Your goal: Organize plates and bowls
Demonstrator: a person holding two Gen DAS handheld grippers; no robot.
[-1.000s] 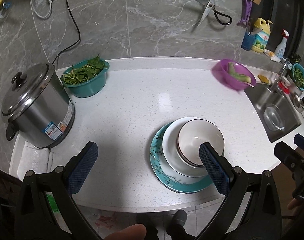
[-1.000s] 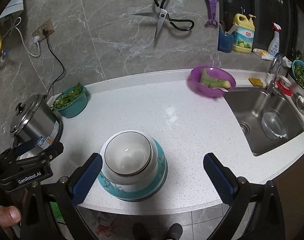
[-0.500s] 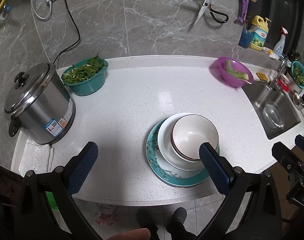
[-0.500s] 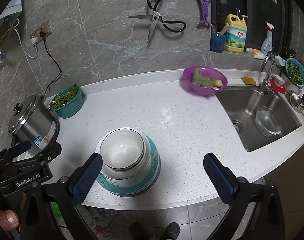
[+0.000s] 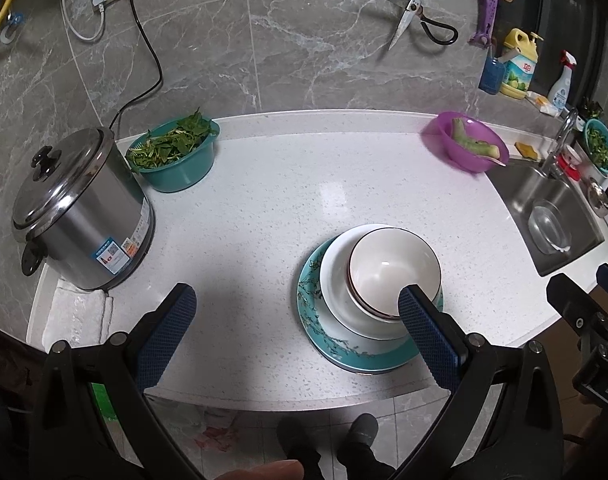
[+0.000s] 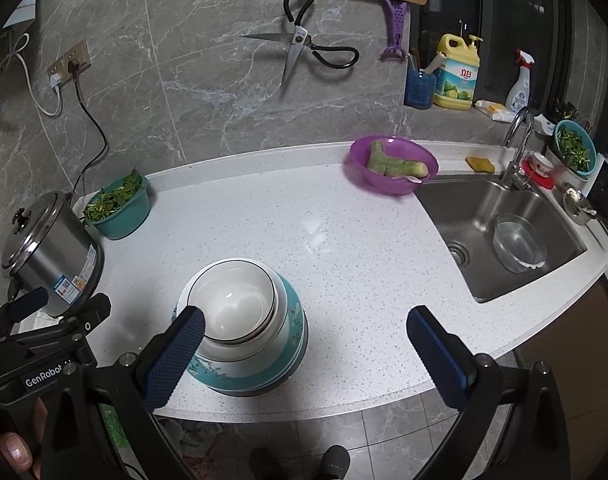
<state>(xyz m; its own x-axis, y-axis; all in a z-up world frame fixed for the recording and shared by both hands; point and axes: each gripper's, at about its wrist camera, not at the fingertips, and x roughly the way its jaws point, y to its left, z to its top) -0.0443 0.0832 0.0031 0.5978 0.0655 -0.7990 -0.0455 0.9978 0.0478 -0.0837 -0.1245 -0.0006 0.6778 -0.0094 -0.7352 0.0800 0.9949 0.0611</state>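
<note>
Change: both my grippers pull back and rise; stack sits lower in view
Left gripper (image 5: 294, 322): spread wide, empty
Right gripper (image 6: 304, 342): spread wide, empty
Stack: white bowl (image 5: 394, 270) nested in larger bowl (image 5: 334, 284) on teal plate (image 5: 316, 324), near counter (image 5: 264, 208) front edge
Risk: I judge a clipped rim could tip it off the edge
</note>
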